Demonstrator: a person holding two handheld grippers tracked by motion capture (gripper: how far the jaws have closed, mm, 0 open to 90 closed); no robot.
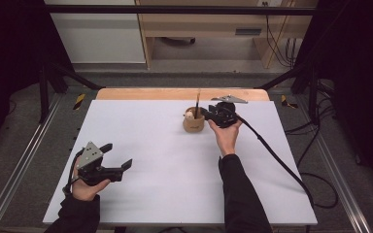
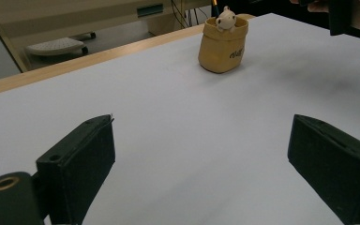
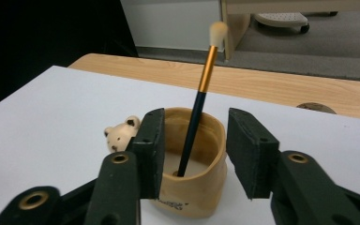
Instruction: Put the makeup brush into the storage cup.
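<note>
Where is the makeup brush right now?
The makeup brush stands tilted, handle down, inside the tan bear cup at the table's far middle, between the right gripper's open jaws without touching them.

Left gripper point(image 1: 117, 156): black body, two flat rectangular black jaws with small screw holes, a brass-ringed pivot hole, grey three-cornered plate point(image 1: 90, 153) on top. Right gripper point(image 3: 194, 150): same black build, brass-ringed holes on both jaw arms, grey plate point(image 1: 229, 99), thick black cable point(image 1: 272, 153) trailing to the near right table edge. Person: black long sleeves point(image 1: 238, 191) on both forearms.
</note>
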